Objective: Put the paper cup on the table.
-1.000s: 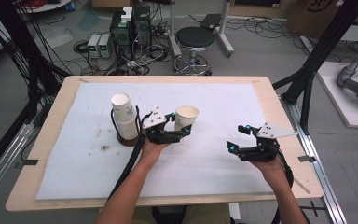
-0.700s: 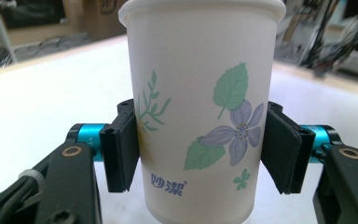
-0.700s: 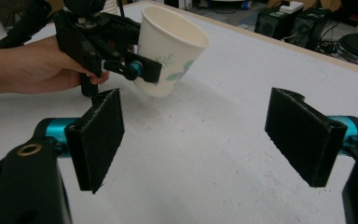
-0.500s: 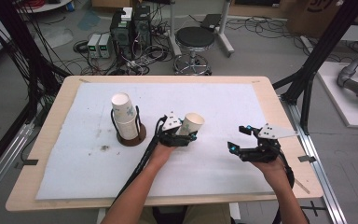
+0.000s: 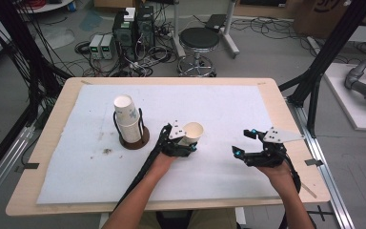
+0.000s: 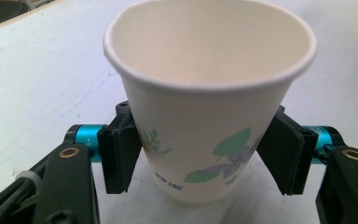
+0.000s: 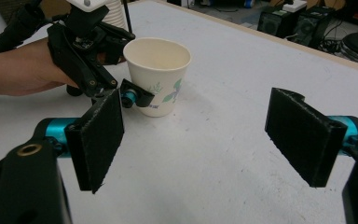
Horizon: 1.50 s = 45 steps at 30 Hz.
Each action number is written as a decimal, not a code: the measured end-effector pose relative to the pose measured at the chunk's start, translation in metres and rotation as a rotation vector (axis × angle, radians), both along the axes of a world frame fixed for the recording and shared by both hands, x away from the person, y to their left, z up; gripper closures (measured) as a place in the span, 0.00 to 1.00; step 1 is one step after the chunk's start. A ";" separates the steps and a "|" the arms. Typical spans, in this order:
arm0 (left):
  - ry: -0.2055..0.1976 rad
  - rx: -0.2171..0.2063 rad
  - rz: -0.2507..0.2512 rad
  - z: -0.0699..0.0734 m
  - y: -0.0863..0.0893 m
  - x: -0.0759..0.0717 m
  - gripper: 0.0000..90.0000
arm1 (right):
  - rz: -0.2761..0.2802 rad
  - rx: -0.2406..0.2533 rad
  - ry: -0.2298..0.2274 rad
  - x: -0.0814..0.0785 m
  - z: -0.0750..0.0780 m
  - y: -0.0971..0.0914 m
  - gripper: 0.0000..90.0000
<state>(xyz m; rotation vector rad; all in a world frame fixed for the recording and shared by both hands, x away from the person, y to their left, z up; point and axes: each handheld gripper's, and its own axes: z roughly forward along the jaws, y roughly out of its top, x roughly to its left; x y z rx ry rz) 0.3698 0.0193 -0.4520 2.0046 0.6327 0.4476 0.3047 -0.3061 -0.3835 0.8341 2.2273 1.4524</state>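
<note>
cup: a single paper cup with a leaf-and-flower print, upright, mouth up, nothing inside it as far as the left gripper view looks in; it sits right of the cup stack and apart from it.
cup's footing: in the right gripper view its base looks to be on the white mat, but whether it rests there or hangs just clear cannot be told.
left gripper: its two pads lie against the cup's lower wall, one on each side, pinching the cup; the jaws have just been easing apart slightly with the cup between them.
cup stack: nested paper cups standing upright in a dark wire holder on a round brown base, left of the held cup; the top cup's inside looks bare.
right gripper: well to the right of the cup stack and right of the held cup, jaws spread wide with nothing between them, only mat showing in the gap.
table: light wooden top with the mat covering most of it; small dark specks on the mat just in front of the cup stack.
change: a second ago the held cup was close beside the cup stack; it is now farther right of it, nearer the mat's middle; the right gripper is where it was.
</note>
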 end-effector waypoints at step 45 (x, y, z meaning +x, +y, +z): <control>-0.089 -0.303 -0.002 0.043 0.112 -0.074 0.20 | 0.003 -0.025 0.038 -0.002 -0.010 0.010 0.22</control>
